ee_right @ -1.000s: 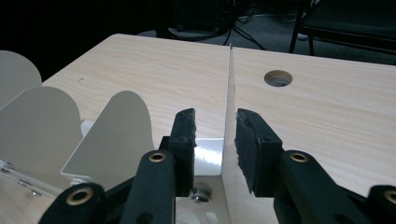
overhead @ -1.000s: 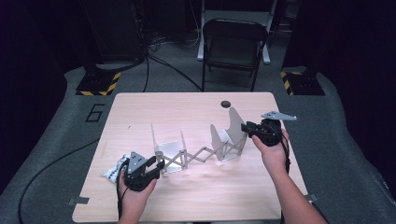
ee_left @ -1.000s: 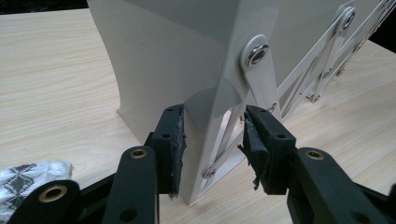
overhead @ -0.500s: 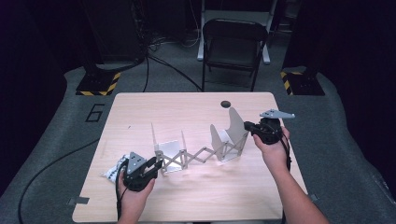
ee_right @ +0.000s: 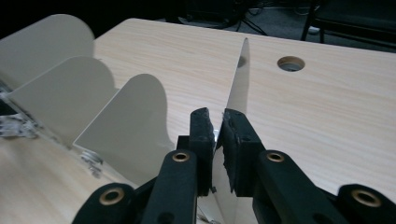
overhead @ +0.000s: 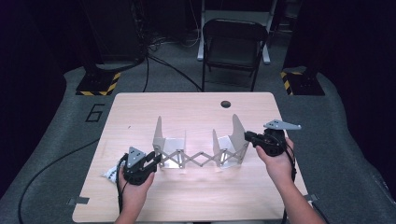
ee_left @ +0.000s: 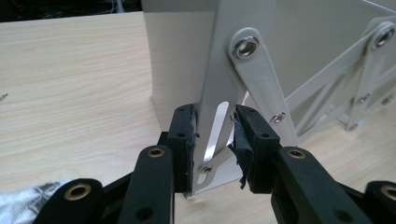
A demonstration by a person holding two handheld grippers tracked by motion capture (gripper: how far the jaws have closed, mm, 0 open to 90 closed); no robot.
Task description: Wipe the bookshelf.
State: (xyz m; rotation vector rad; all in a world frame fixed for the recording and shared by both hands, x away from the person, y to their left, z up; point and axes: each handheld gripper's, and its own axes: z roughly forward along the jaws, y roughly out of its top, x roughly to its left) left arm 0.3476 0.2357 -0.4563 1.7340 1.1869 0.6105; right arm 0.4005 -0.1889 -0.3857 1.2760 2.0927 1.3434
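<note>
Expanding file rack (overhead: 201,151) sits stretched along the worktop (overhead: 187,107) centre, parallel to the near edge, scissor links open. Left gripper (overhead: 152,161) fingers (ee_left: 184,140) clamped on the rack's left end bracket. Right gripper (overhead: 250,138) fingers (ee_right: 201,135) pinch its right end divider plate, having just eased slightly. White cloth (overhead: 111,172) lies near the left gripper.

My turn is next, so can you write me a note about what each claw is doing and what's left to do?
Left claw: clamped on the left end of the folding rack.
Right claw: pinching the rack's right end plate; its jaws have just been opening a little.
Rack: mid-table, partly stretched, scissor links showing.
Done: both ends gripped, rack pulled apart.
Left: probably keep stretching it.
</note>
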